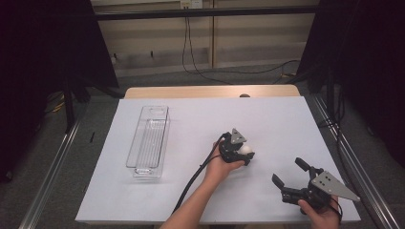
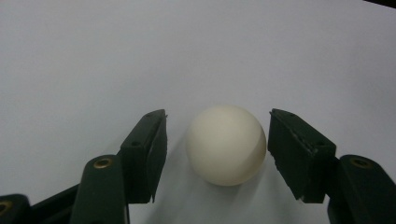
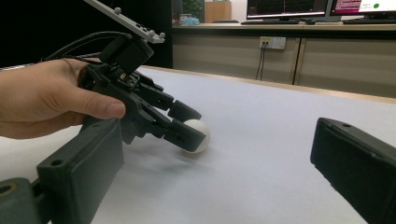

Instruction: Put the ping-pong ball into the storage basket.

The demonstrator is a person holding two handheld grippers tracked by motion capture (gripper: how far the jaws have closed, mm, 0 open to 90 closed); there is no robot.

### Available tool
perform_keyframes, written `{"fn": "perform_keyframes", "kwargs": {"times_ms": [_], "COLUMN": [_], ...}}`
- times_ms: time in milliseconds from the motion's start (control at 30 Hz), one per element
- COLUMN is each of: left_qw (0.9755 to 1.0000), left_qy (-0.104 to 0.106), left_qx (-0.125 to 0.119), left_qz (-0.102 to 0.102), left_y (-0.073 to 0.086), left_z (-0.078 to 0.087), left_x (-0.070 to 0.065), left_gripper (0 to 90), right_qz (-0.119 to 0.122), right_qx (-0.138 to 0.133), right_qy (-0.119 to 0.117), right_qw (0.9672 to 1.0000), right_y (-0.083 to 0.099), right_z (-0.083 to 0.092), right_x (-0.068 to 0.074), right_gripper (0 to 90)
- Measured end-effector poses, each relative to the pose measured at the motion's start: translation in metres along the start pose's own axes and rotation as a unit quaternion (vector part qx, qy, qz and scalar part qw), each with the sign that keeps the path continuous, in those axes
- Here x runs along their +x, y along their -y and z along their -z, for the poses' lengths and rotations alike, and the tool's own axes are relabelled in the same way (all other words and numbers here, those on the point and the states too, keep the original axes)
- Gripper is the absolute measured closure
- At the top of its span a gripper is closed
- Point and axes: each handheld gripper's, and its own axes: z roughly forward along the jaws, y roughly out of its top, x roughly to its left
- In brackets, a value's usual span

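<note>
2 tongs work over a white bench [image 1: 157,200]: the left tongs [image 2: 217,144] straddle a white ball [image 2: 226,144] resting on the bench, jaws apart and not yet touching it, while the right tongs [image 1: 290,172] hover open, well apart.

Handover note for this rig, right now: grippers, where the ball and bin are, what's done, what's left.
Left gripper: down at the table, jaws either side of the white ball, narrow gaps on both sides, pads not yet pressing. Ball sits on the white table cover.
Right gripper: jaws open, nothing between them, held near the table's front right corner.
Clear plastic bin: on the left half of the table, nothing visible inside, well apart from the ball.
Done: left gripper lined up around the ball.
Left: close on the ball and lift; likely carry it to the bin.
</note>
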Motion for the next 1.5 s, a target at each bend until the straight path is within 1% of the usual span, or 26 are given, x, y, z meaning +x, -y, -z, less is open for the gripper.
{"fn": "perform_keyframes", "kwargs": {"times_ms": [33,67,100,167,267,400,467,500,567,600,733,800,833,867,900,933,1067,1167,1200,1233,1267,1333,1400,1433,1467,1500], "left_qw": [1.0000,1.0000,1.0000,1.0000,1.0000,0.9999,0.9999,0.9999,0.9998,0.9998,0.9997,0.9996,0.9996,0.9996,0.9995,0.9995,0.9995,0.9995,0.9994,0.9993,0.9992,0.9993,0.9992,0.9992,0.9992,0.9992], "left_qy": [-0.001,0.001,0.000,0.007,0.002,0.008,0.012,0.009,0.014,0.015,0.017,0.020,0.019,0.023,0.019,0.025,0.023,0.027,0.029,0.032,0.029,0.032,0.032,0.034,0.032,0.035], "left_qx": [-0.004,-0.001,0.001,-0.003,0.008,0.004,0.010,0.008,0.014,0.011,0.015,0.022,0.019,0.017,0.025,0.017,0.019,0.014,0.018,0.016,0.027,0.018,0.020,0.012,0.017,0.011], "left_qz": [0.006,-0.001,-0.002,0.004,-0.004,0.004,0.006,0.007,-0.002,0.004,-0.002,-0.003,-0.005,0.001,0.001,0.003,0.005,0.010,0.008,0.007,0.002,0.011,0.011,0.015,0.013,0.014], "left_y": [0.000,0.001,0.001,0.001,0.001,0.001,0.000,0.000,0.000,0.000,0.000,0.000,0.001,0.001,0.000,0.001,-0.001,-0.001,-0.001,-0.001,-0.002,-0.002,-0.002,-0.002,-0.002,-0.002], "left_z": [-0.001,-0.001,-0.001,-0.002,-0.002,-0.004,-0.004,-0.005,-0.005,-0.006,-0.005,-0.003,-0.002,-0.001,0.001,0.001,0.007,0.010,0.013,0.013,0.016,0.018,0.021,0.022,0.024,0.024], "left_x": [-0.001,0.000,0.000,0.001,0.001,0.001,0.002,0.001,0.002,0.001,0.002,0.002,0.002,0.002,0.002,0.003,0.003,0.002,0.003,0.003,0.004,0.004,0.004,0.005,0.005,0.005], "left_gripper": [39.1,39.7,40.2,40.7,41.2,42.0,42.7,43.1,44.7,45.7,50.9,51.1,51.1,51.1,51.1,51.1,51.2,51.2,51.2,51.2,51.2,51.2,51.2,51.2,51.2,51.2], "right_qz": [0.001,0.001,0.000,0.001,-0.001,0.001,0.002,0.001,0.001,0.001,0.001,0.003,0.004,0.003,0.002,0.000,0.001,0.002,0.002,0.001,0.000,0.001,0.002,0.002,0.002,0.001], "right_qx": [0.000,0.000,0.001,-0.001,-0.001,0.000,-0.001,0.000,0.001,0.001,0.001,0.001,-0.001,0.000,0.002,0.002,0.000,0.001,0.002,0.000,0.000,0.001,0.000,0.001,0.001,0.001], "right_qy": [0.000,-0.002,-0.002,-0.001,0.000,-0.002,-0.001,-0.001,-0.002,-0.002,-0.001,0.000,0.001,0.001,0.001,0.001,0.000,-0.001,-0.001,0.000,0.000,-0.002,-0.002,-0.002,-0.002,-0.001], "right_qw": [1.0000,1.0000,1.0000,1.0000,1.0000,1.0000,1.0000,1.0000,1.0000,1.0000,1.0000,1.0000,1.0000,1.0000,1.0000,1.0000,1.0000,1.0000,1.0000,1.0000,1.0000,1.0000,1.0000,1.0000,1.0000,1.0000], "right_y": [0.000,0.000,0.000,0.000,0.000,0.000,0.000,0.000,0.000,0.000,0.000,0.000,0.000,0.000,0.000,0.000,0.000,0.000,0.000,0.000,0.000,0.000,0.000,0.000,0.000,0.000], "right_z": [0.000,0.000,0.000,0.000,0.000,0.000,0.000,0.000,0.000,0.000,0.000,0.000,0.000,0.000,0.000,0.000,-0.001,-0.001,-0.001,-0.001,-0.001,-0.001,-0.001,-0.001,-0.001,-0.002], "right_x": [0.000,0.000,0.000,0.000,0.000,0.000,0.000,0.000,0.000,0.000,0.000,0.000,0.000,0.000,0.000,0.000,0.001,0.001,0.001,0.001,0.002,0.001,0.001,0.001,0.001,0.002], "right_gripper": [2.1,2.1,2.1,2.1,2.1,2.2,2.2,2.2,2.2,2.2,2.2,2.3,2.3,2.3,2.3,2.3,2.3,2.3,2.3,2.3,2.3,2.3,2.3,2.3,2.3,2.3]}}
